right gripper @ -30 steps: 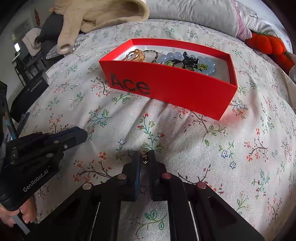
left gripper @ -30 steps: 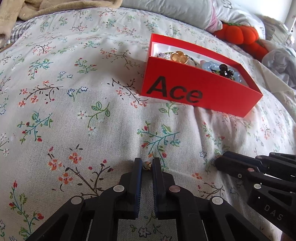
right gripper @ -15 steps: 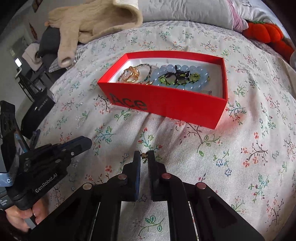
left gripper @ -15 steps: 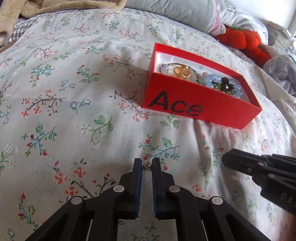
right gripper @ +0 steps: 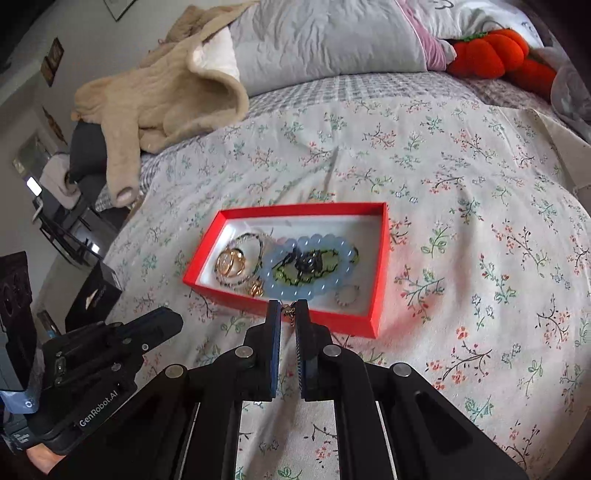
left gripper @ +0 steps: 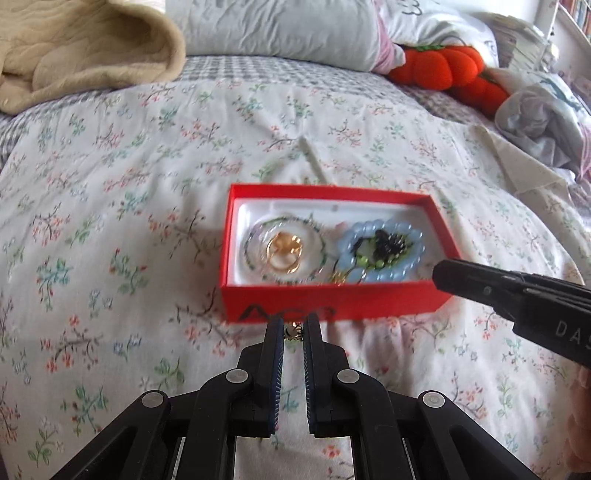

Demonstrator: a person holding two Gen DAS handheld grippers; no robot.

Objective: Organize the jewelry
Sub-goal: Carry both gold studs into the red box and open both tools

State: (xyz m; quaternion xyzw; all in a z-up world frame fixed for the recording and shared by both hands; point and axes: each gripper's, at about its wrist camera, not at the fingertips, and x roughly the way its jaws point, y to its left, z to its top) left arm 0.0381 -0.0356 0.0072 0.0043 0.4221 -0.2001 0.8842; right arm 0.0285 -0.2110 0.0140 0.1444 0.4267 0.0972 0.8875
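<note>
A red box [left gripper: 332, 192] marked "Ace" lies on the floral bedspread [left gripper: 129, 184]. It holds a blue bead bracelet [left gripper: 410, 258], gold rings [left gripper: 282, 254], a clear beaded bracelet and a black piece. My left gripper [left gripper: 293, 328] is raised just in front of the box's near wall and is shut on a small gold jewelry piece [left gripper: 294, 334]. My right gripper [right gripper: 287, 309] hovers over the near edge of the red box [right gripper: 295, 213], shut on another small gold piece [right gripper: 288, 314]. The two grippers are side by side, and each shows in the other's view.
A beige blanket [left gripper: 85, 55], grey pillows [left gripper: 277, 33] and an orange pumpkin plush [left gripper: 443, 70] lie at the head of the bed. Crumpled cloth [left gripper: 546, 122] sits at the right. The bed's left edge drops to black boxes [right gripper: 94, 295] on the floor.
Both grippers have risen off the bedspread with their small gold pieces and moved toward the red box. The views now look down into the box.
</note>
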